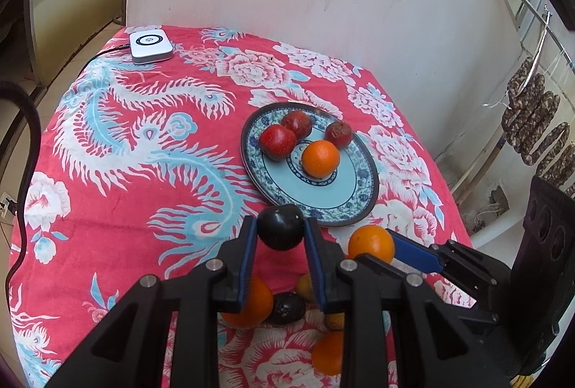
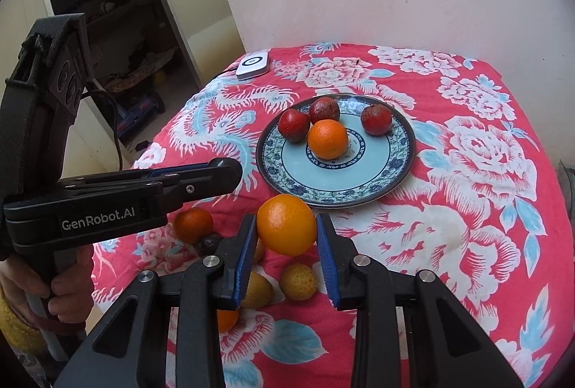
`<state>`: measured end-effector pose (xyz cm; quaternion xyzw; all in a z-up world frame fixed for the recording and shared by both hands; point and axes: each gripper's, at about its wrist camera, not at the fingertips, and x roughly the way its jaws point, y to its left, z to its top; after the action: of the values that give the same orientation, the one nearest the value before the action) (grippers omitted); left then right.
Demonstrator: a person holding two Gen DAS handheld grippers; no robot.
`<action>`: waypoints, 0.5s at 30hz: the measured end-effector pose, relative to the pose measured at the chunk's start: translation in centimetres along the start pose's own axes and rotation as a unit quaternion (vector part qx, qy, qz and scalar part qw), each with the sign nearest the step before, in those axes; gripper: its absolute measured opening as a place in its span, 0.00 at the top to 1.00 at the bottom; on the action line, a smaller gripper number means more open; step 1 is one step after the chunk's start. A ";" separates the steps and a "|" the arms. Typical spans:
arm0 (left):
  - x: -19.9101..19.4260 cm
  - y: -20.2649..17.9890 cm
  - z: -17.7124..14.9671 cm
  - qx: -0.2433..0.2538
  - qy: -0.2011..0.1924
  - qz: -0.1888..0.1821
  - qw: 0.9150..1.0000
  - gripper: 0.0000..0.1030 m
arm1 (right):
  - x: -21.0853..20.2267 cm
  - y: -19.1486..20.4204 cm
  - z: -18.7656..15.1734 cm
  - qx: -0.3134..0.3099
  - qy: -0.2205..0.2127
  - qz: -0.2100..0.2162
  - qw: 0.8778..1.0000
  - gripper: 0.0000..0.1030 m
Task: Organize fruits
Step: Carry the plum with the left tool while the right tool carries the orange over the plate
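A blue patterned plate (image 1: 345, 204) (image 2: 391, 168) holds three red fruits (image 1: 277, 142) (image 2: 293, 125) and one orange (image 1: 320, 158) (image 2: 327, 138). My left gripper (image 1: 281, 228) is shut on a dark round fruit (image 1: 280, 227), held above the cloth just before the plate's near rim. My right gripper (image 2: 286, 226) is shut on an orange (image 2: 286, 224) (image 1: 371, 243), also near the plate's front edge. Loose oranges (image 1: 251, 305) (image 2: 193, 224), yellow fruits (image 2: 299, 281) and a dark fruit (image 1: 286, 308) (image 2: 208, 244) lie on the cloth below the grippers.
The table is covered by a red flowered cloth (image 1: 143, 172) (image 2: 467, 208). A white device (image 1: 150, 45) (image 2: 252, 65) with a cable sits at the far left corner. A pale wall stands behind. The left gripper's body (image 2: 118, 201) reaches in from the left.
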<state>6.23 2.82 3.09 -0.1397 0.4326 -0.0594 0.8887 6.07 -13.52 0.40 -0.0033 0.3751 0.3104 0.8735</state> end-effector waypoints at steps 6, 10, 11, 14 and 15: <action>0.2 -0.3 0.6 0.005 -0.003 0.003 1.000 0.73 | -0.2 -0.8 0.5 0.004 -0.008 -0.005 1.000 0.67; 0.4 -0.6 1.1 0.011 -0.005 0.004 1.000 0.73 | -0.1 -1.4 1.0 0.008 -0.012 -0.009 1.000 0.67; 0.5 -0.7 1.2 0.013 -0.005 0.005 1.000 0.73 | -0.1 -1.6 1.1 0.009 -0.013 -0.011 1.000 0.67; 0.9 -0.9 1.6 0.017 -0.006 0.007 1.000 0.73 | 0.0 -2.0 1.6 0.010 -0.016 -0.018 1.000 0.67; 1.1 -0.9 1.8 0.018 -0.005 0.008 1.000 0.73 | 0.1 -2.2 1.9 0.010 -0.017 -0.020 1.000 0.67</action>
<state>8.33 2.03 3.58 -0.1209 0.4280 -0.0596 0.8937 8.53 -14.82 1.21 0.0028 0.3631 0.2894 0.8857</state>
